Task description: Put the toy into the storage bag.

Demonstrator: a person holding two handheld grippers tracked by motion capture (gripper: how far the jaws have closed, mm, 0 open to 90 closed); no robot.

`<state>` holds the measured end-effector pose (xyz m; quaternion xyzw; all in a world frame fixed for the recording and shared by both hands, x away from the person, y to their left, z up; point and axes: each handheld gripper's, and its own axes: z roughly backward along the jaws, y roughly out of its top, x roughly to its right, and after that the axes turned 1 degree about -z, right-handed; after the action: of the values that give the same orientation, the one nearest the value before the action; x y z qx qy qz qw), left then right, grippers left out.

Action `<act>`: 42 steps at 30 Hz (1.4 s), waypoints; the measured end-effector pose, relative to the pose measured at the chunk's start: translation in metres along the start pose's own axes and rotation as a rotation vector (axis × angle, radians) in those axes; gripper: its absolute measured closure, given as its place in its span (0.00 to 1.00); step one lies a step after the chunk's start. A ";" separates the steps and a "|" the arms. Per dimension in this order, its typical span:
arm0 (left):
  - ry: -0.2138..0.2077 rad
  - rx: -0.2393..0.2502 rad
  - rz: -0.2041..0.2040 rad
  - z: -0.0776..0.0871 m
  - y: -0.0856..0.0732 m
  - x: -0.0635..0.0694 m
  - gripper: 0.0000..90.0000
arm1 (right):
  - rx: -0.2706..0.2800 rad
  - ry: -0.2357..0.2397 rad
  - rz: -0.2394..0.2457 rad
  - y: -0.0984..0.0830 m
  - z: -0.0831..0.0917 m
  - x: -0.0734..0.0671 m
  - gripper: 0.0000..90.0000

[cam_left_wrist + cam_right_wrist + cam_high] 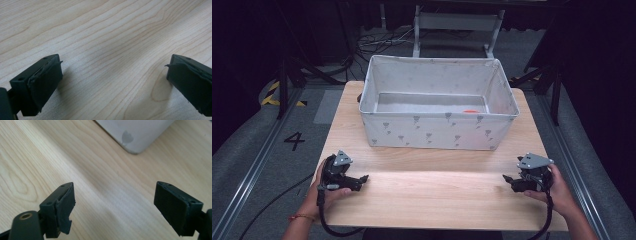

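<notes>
Pale wooden table (pixel 437 192) in a dark studio, with a fabric bin and two hand-held grippers.

Wood grain runs across the tabletop, which stands on grey flooring between metal rails; a black number "4" (pixel 294 140) is marked on the floor at the left, beside yellow-and-black hazard tape (pixel 274 95). A white fabric bin (pixel 437 131), printed with small grey leaf shapes, sits at the far middle of the table, and something small and orange (pixel 471 111) lies inside near its right end, too small to identify. The left gripper (pixel 363 178) rests low near the front left edge, the right gripper (pixel 507 179) near the front right, both well apart from the bin. Each gripper's jaws stand wide apart over bare wood, holding nothing.
</notes>
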<state>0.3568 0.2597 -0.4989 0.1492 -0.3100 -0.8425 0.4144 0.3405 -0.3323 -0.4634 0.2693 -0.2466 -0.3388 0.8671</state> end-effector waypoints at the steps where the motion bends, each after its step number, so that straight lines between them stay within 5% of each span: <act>1: 0.002 0.001 -0.004 0.000 0.000 0.000 0.01 | 0.001 0.006 -0.014 -0.004 -0.001 0.001 0.20; 5: 0.000 0.001 0.001 0.000 0.000 0.000 0.01 | 0.008 0.023 -0.063 -0.017 -0.003 0.002 0.20; 16: -0.005 -0.003 0.001 0.000 0.000 0.000 0.00 | 0.085 0.096 -0.305 -0.060 -0.007 0.009 0.18; 42: 0.015 0.001 0.025 0.000 0.000 0.002 0.00 | 0.059 0.064 -0.334 -0.059 -0.009 0.009 0.09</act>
<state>0.3560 0.2581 -0.4990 0.1521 -0.3093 -0.8360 0.4270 0.3251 -0.3731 -0.5053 0.3426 -0.1804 -0.4619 0.7980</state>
